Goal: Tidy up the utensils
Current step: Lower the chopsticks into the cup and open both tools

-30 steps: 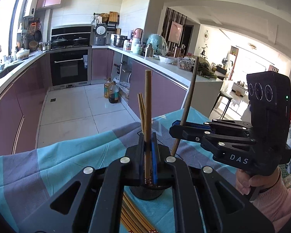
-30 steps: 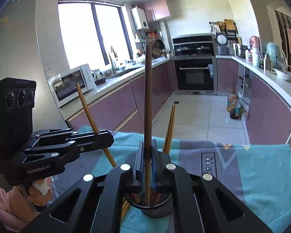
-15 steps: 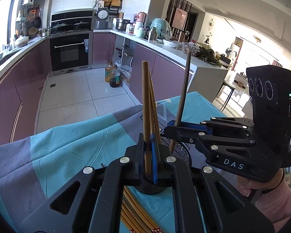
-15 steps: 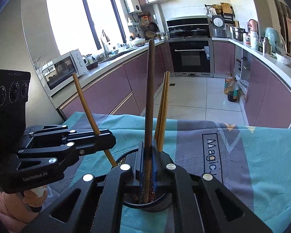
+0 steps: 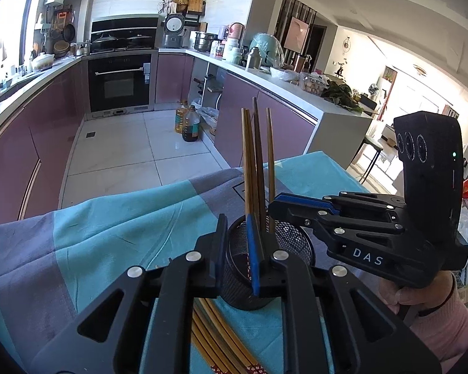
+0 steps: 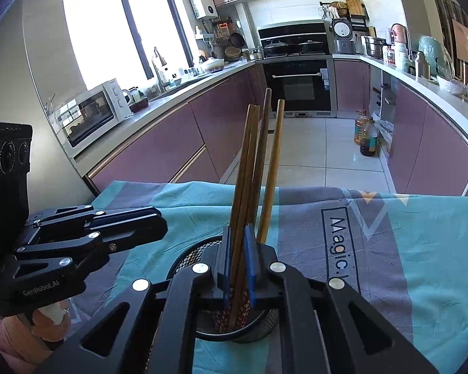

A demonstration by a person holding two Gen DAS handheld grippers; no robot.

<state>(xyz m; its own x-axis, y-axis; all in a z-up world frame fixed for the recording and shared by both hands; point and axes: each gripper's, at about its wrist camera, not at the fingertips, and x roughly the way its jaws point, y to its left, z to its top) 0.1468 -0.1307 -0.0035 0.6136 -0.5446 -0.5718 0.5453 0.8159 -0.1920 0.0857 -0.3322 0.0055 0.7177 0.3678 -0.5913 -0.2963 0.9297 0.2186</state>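
Black mesh holder: a round wire cup (image 5: 291, 243) stands on the cloth, and both grippers crowd its rim; the right wrist view looks down into it (image 6: 187, 257).
Chopsticks in holder: four brown wooden sticks (image 5: 255, 168) stand in the cup, nearly upright and leaning slightly; in the right wrist view they fan out a little at the tips (image 6: 249, 168), patterned ends down in the cup.
Left gripper: its fingers (image 5: 252, 249) stand apart with a clear gap between them, the blue-padded one just beside the standing sticks, holding nothing; the gripper's midpoint (image 5: 235, 249) is at the near rim of the cup. In the right wrist view this gripper (image 6: 159, 224) sits left of the cup, and its opening is not readable from that side.
Right gripper: spread slightly, the sticks passing between its blue pads (image 6: 237, 261) without being pinched; in the left wrist view it reaches in from the right of the cup (image 5: 274, 208).
Loose chopsticks: a bundle (image 5: 221, 339) lies flat on the cloth just in front of the cup, under the left gripper.
Cloth: teal and grey striped fabric (image 6: 421, 249) covers the table beneath the cup, printed with "Magic".
Hand: a pink-sleeved hand (image 5: 421, 296) grips the right gripper's handle.
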